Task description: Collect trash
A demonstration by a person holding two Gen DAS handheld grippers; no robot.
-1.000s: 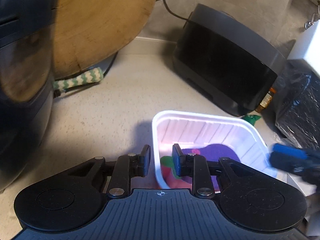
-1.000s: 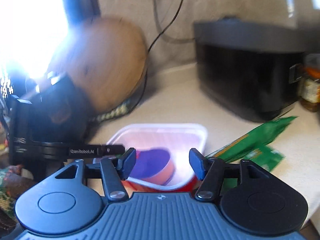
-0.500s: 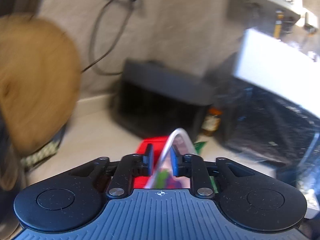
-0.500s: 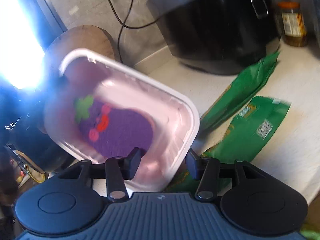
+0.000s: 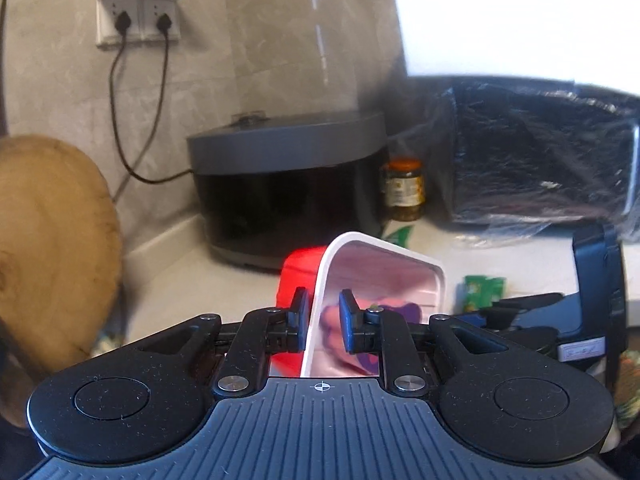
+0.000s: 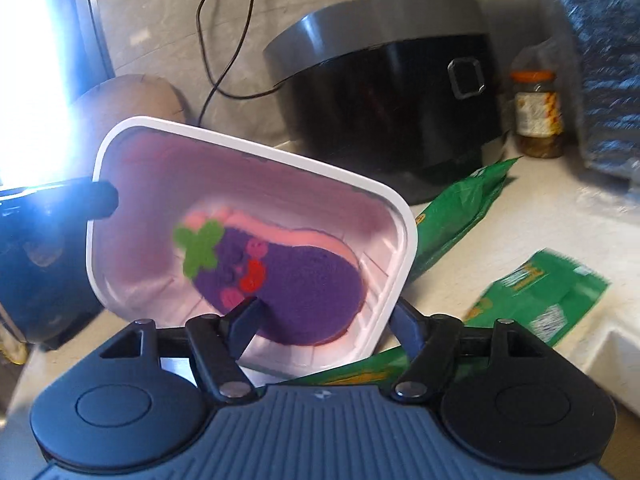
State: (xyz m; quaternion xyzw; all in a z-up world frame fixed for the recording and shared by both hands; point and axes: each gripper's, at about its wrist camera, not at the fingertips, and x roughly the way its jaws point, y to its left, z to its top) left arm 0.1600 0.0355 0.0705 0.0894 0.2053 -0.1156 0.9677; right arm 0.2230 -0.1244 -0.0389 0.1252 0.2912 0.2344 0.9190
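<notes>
A plastic tray [image 5: 380, 268], white inside and red outside, has a purple printed picture [image 6: 296, 280] on its bottom. It hangs tipped on its side above the counter. My left gripper [image 5: 323, 314] grips its side wall, with the jaws easing open slightly. One of its fingers [image 6: 100, 200] shows at the tray's left rim. My right gripper [image 6: 326, 320] is low in front of the tray, jaws opening. The tray's lower corner lies between the fingers, and the pads are not pressing on it. Green wrappers [image 6: 460, 208] [image 6: 540, 296] lie on the counter to the right.
A black rice cooker [image 6: 384, 80] stands against the wall, with a jar [image 6: 536, 116] beside it. A round wooden board [image 5: 48, 248] leans at the left. A black plastic-wrapped appliance [image 5: 540, 152] stands at the right. Cords run from the wall sockets [image 5: 138, 20].
The left gripper closed on the tray's wall, lifted it off the counter and rolled it onto its side. The right gripper sank towards the wrappers and its jaws widened.
</notes>
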